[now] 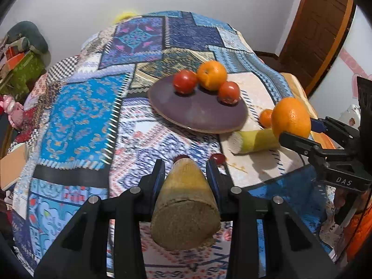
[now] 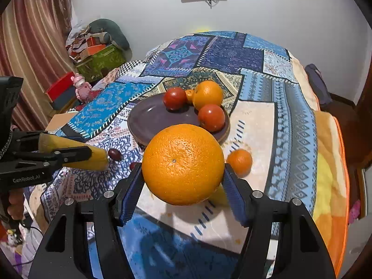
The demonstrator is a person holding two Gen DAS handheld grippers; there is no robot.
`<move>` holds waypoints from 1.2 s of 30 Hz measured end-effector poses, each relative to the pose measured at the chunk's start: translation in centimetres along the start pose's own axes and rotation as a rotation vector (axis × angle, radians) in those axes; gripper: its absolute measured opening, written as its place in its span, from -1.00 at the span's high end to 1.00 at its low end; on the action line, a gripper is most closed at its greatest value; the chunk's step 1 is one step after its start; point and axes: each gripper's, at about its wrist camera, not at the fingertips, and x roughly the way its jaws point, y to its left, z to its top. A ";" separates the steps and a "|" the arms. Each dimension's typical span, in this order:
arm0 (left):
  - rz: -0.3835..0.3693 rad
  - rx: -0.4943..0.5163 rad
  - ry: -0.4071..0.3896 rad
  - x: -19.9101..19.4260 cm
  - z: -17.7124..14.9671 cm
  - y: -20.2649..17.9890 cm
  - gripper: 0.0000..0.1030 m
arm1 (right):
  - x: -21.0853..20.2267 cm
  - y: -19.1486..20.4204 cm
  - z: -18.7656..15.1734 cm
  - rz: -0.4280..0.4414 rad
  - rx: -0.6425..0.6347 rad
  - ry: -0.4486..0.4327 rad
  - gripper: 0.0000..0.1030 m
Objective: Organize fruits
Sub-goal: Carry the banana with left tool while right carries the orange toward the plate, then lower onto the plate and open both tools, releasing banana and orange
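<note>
Risk is building: right gripper point(image 2: 183, 181) is clamping the big orange point(image 2: 183, 164) at its curve, left gripper point(image 1: 186, 179) clamping a corn piece point(image 1: 184, 207); either could be slipping toward the near plate point(image 2: 148, 121) rim

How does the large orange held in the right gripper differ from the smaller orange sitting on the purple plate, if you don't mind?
The large pebbled orange is bigger and is clamped above the cloth by the right gripper; the smaller smooth orange rests on the round purple plate beside two red tomatoes. Both are round and orange.

Three fruits point(image 2: 207, 107) sit on the plate's point(image 2: 148, 121) far side.
</note>
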 end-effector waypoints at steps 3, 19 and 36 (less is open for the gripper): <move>0.002 -0.019 -0.022 -0.7 0.9 1.0 0.30 | 0.5 0.3 0.7 -0.002 -0.009 -0.002 -0.22; 0.033 -0.034 -0.112 1.7 8.0 1.8 0.30 | 4.2 1.0 4.3 -0.010 -0.059 0.017 -0.22; 0.022 -0.099 -0.087 9.6 10.3 3.7 0.29 | 9.2 0.9 5.2 0.005 -0.066 0.120 -0.22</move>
